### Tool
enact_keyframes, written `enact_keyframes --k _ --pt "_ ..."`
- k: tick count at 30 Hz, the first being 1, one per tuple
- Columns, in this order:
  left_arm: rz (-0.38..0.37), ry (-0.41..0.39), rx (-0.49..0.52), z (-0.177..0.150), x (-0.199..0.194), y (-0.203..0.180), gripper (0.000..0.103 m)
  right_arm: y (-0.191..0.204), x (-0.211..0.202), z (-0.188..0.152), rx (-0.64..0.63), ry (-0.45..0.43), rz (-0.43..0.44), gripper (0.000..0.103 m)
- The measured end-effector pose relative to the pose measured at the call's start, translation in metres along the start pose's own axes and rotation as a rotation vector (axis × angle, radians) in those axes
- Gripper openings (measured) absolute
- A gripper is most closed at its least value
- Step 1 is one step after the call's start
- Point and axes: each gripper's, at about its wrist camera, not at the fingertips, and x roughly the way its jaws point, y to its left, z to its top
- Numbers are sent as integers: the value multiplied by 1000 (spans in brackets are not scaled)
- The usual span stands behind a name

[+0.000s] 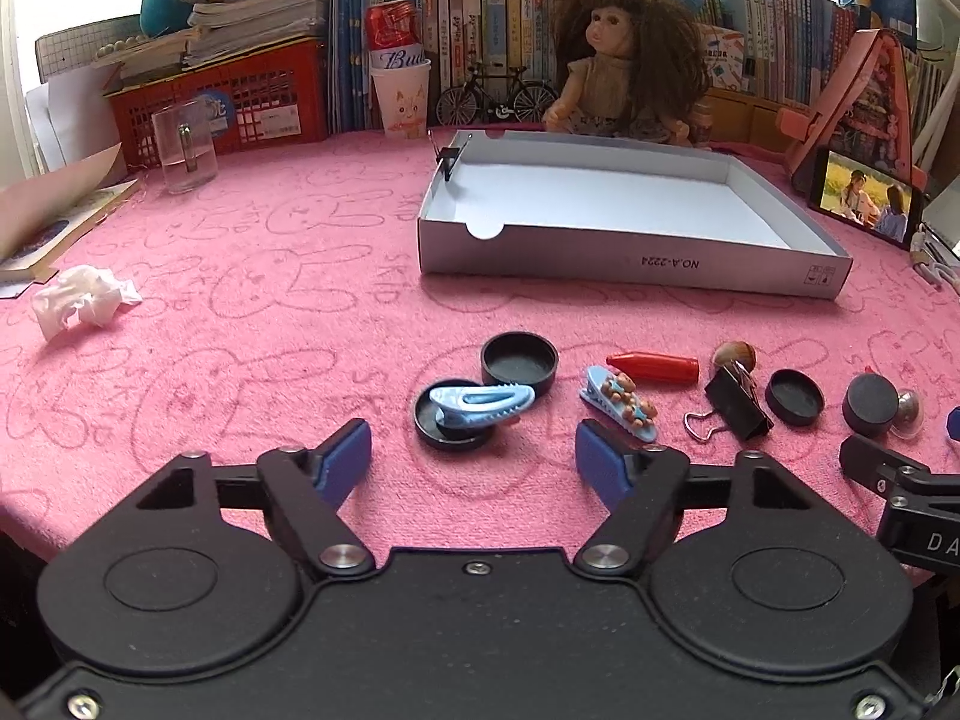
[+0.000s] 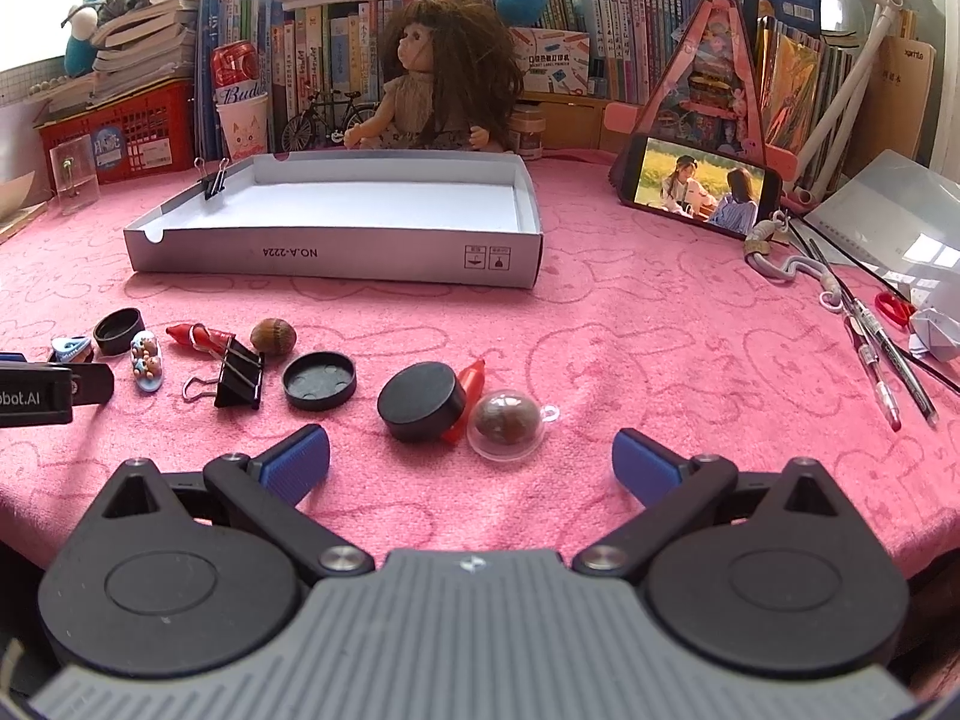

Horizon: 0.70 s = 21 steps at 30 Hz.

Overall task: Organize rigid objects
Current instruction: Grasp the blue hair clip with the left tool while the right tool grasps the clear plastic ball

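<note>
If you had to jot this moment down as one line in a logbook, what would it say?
left hand-held gripper: open, empty, facing blue hair clip | right hand-held gripper: open, empty | white box: only a binder clip on its wall

Home desk: bookshelves (image 2: 540, 18), doll (image 2: 444, 78).

Both wrist cameras sit low, close over the pink cloth (image 1: 240, 312), angled down and facing the bookshelf wall. Left view sits further left. Shared: white box (image 1: 630, 264) (image 2: 336, 261), doll (image 1: 624, 60) (image 2: 444, 66), row of small items including binder clip (image 1: 735, 405) (image 2: 240, 381).
</note>
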Motion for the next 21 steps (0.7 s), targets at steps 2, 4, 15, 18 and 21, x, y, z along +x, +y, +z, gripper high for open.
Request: enact_keyframes --k 2,4,15,18,21 --pt "-15 -11 -11 2 -1 3 65 -1 -1 1 0 -14 0 103" --pt "-36 -24 -15 3 -2 5 59 -3 -2 3 -4 -28 3 101" --pt "-62 -91 17 6 -8 2 44 -10 1 8 -6 -45 19 86" --pt "-67 -84 5 6 -6 3 43 -12 1 8 1 -48 29 83" --pt "-62 -78 -11 6 -4 5 43 -12 0 8 -5 -52 33 80"
